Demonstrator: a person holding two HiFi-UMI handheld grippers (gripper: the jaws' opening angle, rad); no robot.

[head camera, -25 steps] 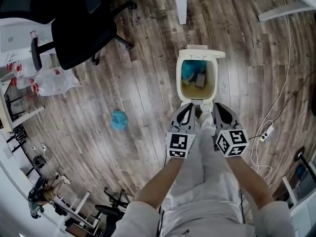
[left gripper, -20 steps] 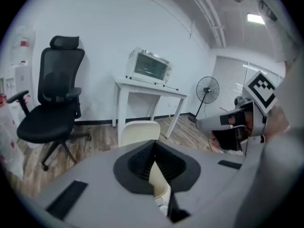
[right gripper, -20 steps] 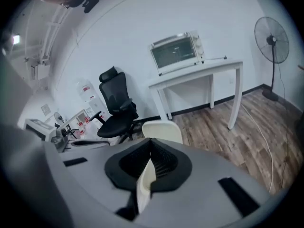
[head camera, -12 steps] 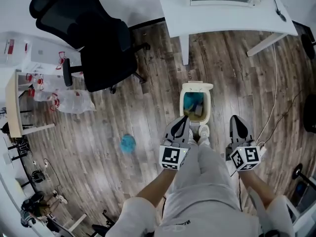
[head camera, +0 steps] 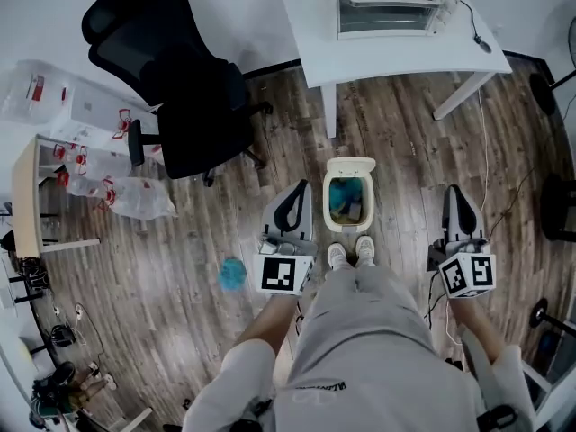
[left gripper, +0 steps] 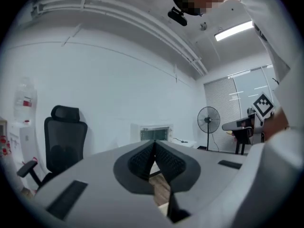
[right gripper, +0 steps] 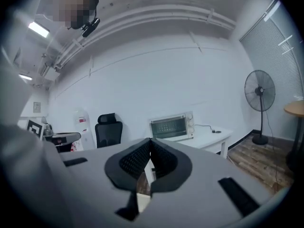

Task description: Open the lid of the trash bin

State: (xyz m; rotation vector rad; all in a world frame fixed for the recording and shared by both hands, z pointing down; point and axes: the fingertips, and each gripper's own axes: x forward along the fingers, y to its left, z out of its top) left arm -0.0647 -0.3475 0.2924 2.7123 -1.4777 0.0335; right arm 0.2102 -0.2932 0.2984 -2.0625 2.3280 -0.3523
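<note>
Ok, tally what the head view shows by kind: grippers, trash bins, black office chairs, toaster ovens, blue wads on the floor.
Grippers: 2, the left gripper and the right gripper
Trash bin: 1
Black office chair: 1
Toaster oven: 1
Blue wad: 1
Total: 6

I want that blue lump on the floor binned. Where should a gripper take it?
Probably across the middle of the blue lump, coming straight down from above: it looks like a small rounded wad lying alone on the wood floor, with no handle or edge. The left gripper is nearer; it is shut and would need opening.
</note>
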